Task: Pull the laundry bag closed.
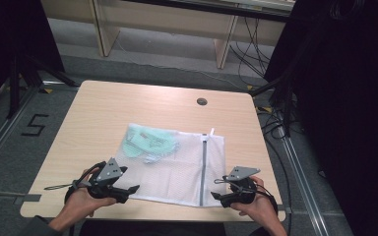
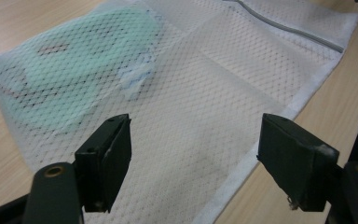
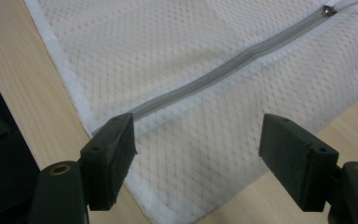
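Overhead, green garment (image 1: 150,142) inside mesh bag (image 1: 177,172).

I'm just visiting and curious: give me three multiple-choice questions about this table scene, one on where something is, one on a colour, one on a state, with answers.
1. Where does the green item lie?
A. inside the mesh bag, at its far left
B. on the bare table
C. between one gripper's fingers

2. What colour is the bag's zipper?
A. red
B. grey
C. black

3. How do the left gripper and right gripper stand?
A. both clamped on the bag
B. one shut on the zipper
C. both open, holding nothing

Answers:
1 A, green shows through the mesh.
2 B, a grey strip runs along the white bag.
3 C, both gripper views show spread fingers off the mesh.
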Demonstrator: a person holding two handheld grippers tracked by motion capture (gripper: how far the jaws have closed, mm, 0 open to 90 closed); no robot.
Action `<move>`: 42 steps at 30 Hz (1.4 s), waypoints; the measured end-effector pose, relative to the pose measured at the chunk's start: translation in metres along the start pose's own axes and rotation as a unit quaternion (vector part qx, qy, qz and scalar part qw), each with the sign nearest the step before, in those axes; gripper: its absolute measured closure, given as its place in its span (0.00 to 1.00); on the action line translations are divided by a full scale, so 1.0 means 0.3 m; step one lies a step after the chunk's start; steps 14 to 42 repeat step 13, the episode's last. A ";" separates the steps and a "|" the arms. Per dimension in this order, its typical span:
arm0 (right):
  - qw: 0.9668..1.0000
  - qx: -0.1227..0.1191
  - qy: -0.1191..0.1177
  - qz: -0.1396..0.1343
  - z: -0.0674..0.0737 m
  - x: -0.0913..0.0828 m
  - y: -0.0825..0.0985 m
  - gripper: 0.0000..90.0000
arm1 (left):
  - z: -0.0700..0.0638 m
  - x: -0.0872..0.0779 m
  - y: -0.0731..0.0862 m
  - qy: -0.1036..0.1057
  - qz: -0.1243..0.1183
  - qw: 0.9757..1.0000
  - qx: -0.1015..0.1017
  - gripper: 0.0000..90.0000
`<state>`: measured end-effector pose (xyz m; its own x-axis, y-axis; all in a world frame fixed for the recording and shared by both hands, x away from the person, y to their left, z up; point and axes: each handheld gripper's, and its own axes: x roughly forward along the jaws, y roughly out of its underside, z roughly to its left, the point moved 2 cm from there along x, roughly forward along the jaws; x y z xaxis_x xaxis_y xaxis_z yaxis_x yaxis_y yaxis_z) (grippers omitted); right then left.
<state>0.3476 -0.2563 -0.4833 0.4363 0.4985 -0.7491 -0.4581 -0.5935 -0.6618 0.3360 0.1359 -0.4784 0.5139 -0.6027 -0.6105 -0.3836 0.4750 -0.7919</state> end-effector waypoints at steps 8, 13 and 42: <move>1.000 -0.001 0.000 0.004 0.001 0.005 0.003 0.31 | 0.007 0.004 -0.002 0.000 -0.002 1.000 0.010 0.28; 1.000 0.001 -0.001 0.015 0.000 0.005 0.005 0.30 | 0.008 0.008 0.000 0.001 0.000 1.000 0.011 0.28; 1.000 0.001 -0.001 0.015 0.000 0.005 0.005 0.30 | 0.008 0.008 0.000 0.001 0.000 1.000 0.011 0.28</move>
